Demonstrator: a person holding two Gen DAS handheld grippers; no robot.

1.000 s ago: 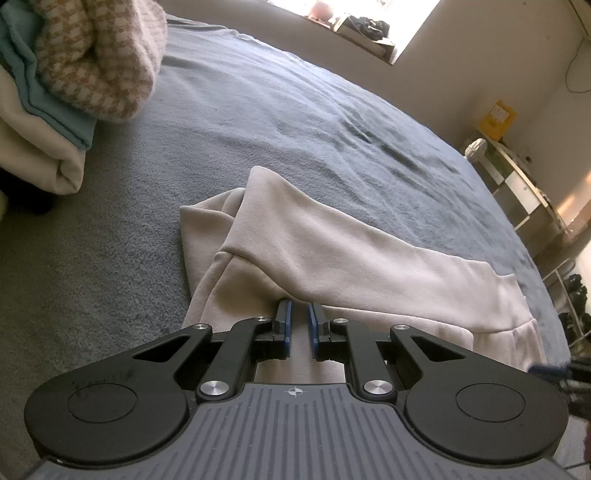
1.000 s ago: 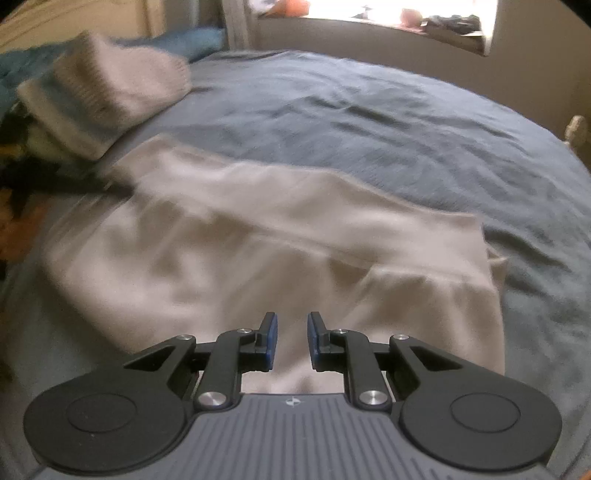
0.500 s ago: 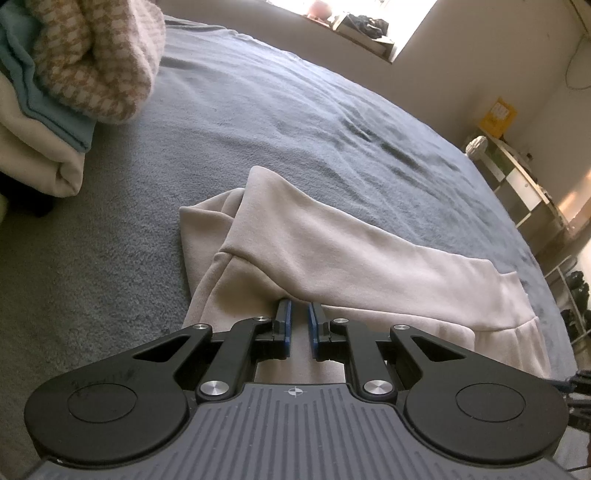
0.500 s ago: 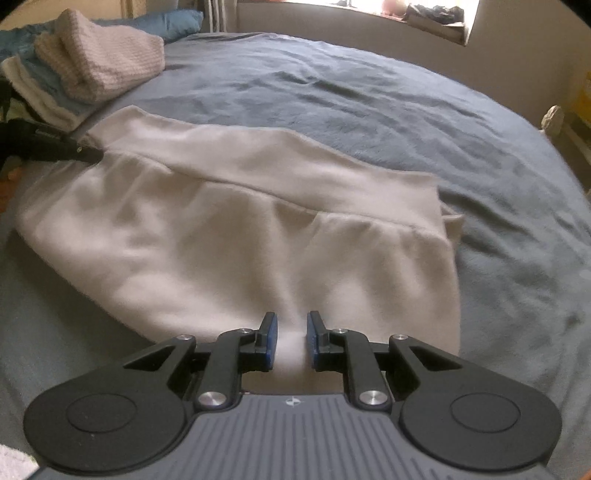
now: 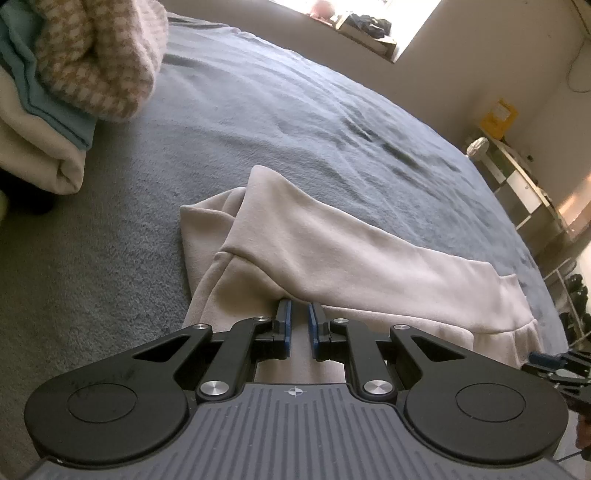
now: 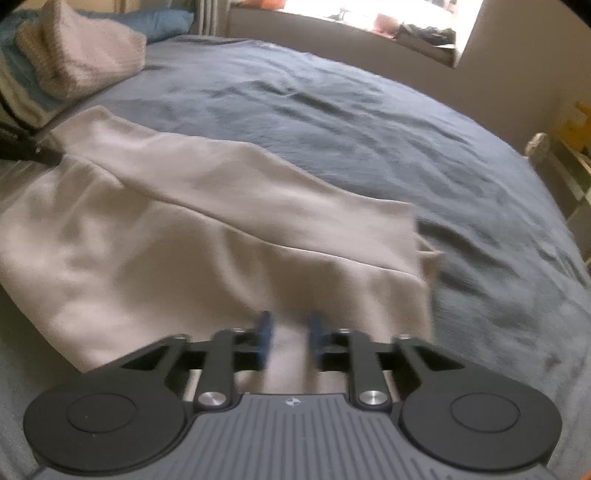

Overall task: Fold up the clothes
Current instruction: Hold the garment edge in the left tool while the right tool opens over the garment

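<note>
A beige sweatshirt-like garment (image 5: 332, 251) lies on the grey-blue bed (image 5: 295, 110), with one long part folded across it. My left gripper (image 5: 299, 321) sits at the garment's near edge. Its blue pads (image 5: 285, 325) are nearly together, with beige fabric pinched between them. From the right wrist view, the left gripper (image 6: 37, 155) shows dark at the garment's (image 6: 184, 229) far-left corner. My right gripper (image 6: 290, 332) hovers over the garment's near hem, its blurred fingers (image 6: 264, 328) slightly apart. It also shows small at the right edge of the left wrist view (image 5: 554, 363).
A stack of folded clothes (image 5: 55, 92) sits at the bed's upper left: a checked knit over teal and cream layers. The same stack (image 6: 74, 55) appears in the right wrist view. A window ledge (image 5: 362, 26) and shelving (image 5: 524, 192) stand beyond the bed.
The right gripper swung over the garment and came nearer its hem, and its fingers have spread a little. The left gripper and the garment's left end stayed still.
</note>
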